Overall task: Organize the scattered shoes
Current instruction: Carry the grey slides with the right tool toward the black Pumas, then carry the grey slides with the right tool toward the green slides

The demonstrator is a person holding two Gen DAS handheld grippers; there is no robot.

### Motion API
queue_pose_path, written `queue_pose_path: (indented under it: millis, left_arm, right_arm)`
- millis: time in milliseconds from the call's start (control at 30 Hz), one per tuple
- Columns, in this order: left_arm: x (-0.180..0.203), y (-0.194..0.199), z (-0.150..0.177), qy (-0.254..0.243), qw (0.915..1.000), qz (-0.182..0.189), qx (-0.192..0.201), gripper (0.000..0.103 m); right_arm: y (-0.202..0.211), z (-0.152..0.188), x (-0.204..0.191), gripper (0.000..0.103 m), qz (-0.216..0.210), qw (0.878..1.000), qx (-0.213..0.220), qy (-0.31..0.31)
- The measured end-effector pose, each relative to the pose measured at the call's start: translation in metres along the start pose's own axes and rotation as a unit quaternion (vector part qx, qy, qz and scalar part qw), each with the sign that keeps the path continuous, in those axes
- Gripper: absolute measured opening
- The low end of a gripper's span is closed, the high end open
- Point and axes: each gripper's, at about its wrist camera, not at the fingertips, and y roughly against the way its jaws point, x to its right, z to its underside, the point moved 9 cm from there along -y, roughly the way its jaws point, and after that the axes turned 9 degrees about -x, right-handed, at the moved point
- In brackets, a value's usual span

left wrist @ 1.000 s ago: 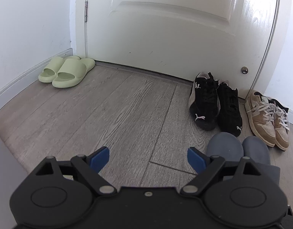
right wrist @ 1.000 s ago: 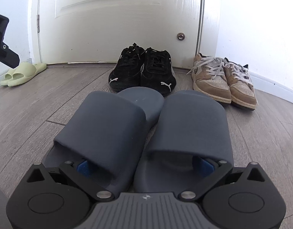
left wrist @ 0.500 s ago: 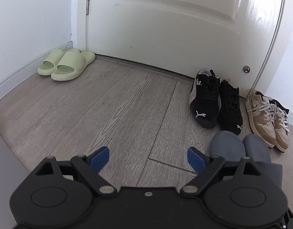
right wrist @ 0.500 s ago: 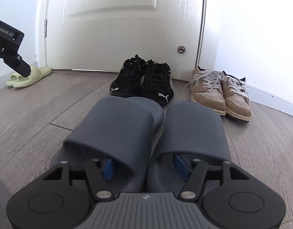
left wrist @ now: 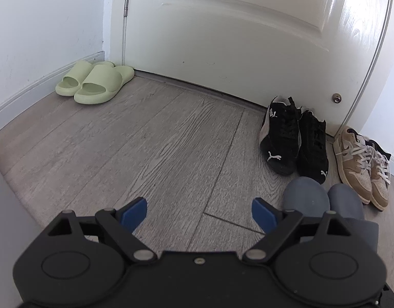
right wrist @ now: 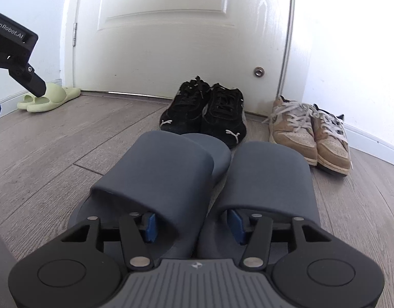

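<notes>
Pair of dark grey foam slides seen side by side on the wood-look floor, toes toward the door, left one slightly ahead. Pair of black suede lace-up sneakers set against the door. Pair of tan-and-white laced sneakers placed just beside them, near the wall. Pair of pale green foam slides lying in the far corner, well apart.

wood floor; four shoe pairs on it

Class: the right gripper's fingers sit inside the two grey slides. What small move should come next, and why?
Probably finish closing the right gripper on the grey slides: its blue pads sit under both straps, pinching their inner walls together. The left gripper hangs open, empty.
</notes>
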Motion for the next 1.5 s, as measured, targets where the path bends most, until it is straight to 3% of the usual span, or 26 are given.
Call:
queue_pose_path:
  millis: [133, 333, 533, 867, 1000, 1133, 1233, 1333, 1433, 1500]
  left_arm:
    - [0.000, 0.001, -0.001, 0.002, 1.0000, 0.002, 0.005, 0.089]
    - [0.002, 0.000, -0.002, 0.007, 0.9999, 0.014, 0.003, 0.089]
    - [0.005, 0.001, 0.000, 0.013, 0.9992, 0.038, -0.002, 0.089]
    - [-0.005, 0.007, -0.006, 0.075, 0.9922, 0.100, -0.003, 0.089]
    - [-0.019, 0.010, -0.010, 0.106, 0.9878, 0.114, 0.001, 0.089]
    - [-0.035, 0.016, -0.015, 0.144, 0.9777, 0.153, 0.008, 0.089]
    - [-0.045, 0.021, -0.021, 0.154, 0.9752, 0.157, 0.021, 0.089]
    - [-0.059, 0.026, -0.028, 0.151, 0.9814, 0.113, 0.038, 0.089]
    - [-0.074, 0.023, -0.029, 0.134, 0.9901, 0.025, 0.032, 0.089]
    - [-0.091, 0.017, -0.028, 0.123, 0.9911, -0.044, 0.022, 0.089]
  right_arm:
    - [0.011, -0.012, 0.006, 0.038, 0.013, 0.999, 0.030, 0.014]
    - [0.020, -0.017, 0.030, 0.032, -0.002, 1.000, 0.021, -0.015]
    - [0.031, -0.019, 0.040, 0.031, -0.017, 0.999, 0.017, -0.034]
    - [0.055, -0.023, 0.033, 0.031, -0.029, 0.999, 0.032, -0.024]
    - [0.063, -0.035, 0.025, 0.031, -0.037, 0.998, 0.054, -0.017]
    - [0.072, -0.050, 0.012, 0.031, -0.046, 0.995, 0.085, -0.003]
    - [0.075, -0.065, -0.002, 0.031, -0.058, 0.992, 0.112, 0.014]
    - [0.070, -0.079, -0.017, 0.031, -0.072, 0.989, 0.129, 0.029]
    - [0.059, -0.092, -0.032, 0.031, -0.088, 0.987, 0.133, 0.032]
    - [0.050, -0.100, -0.044, 0.031, -0.100, 0.986, 0.131, 0.034]
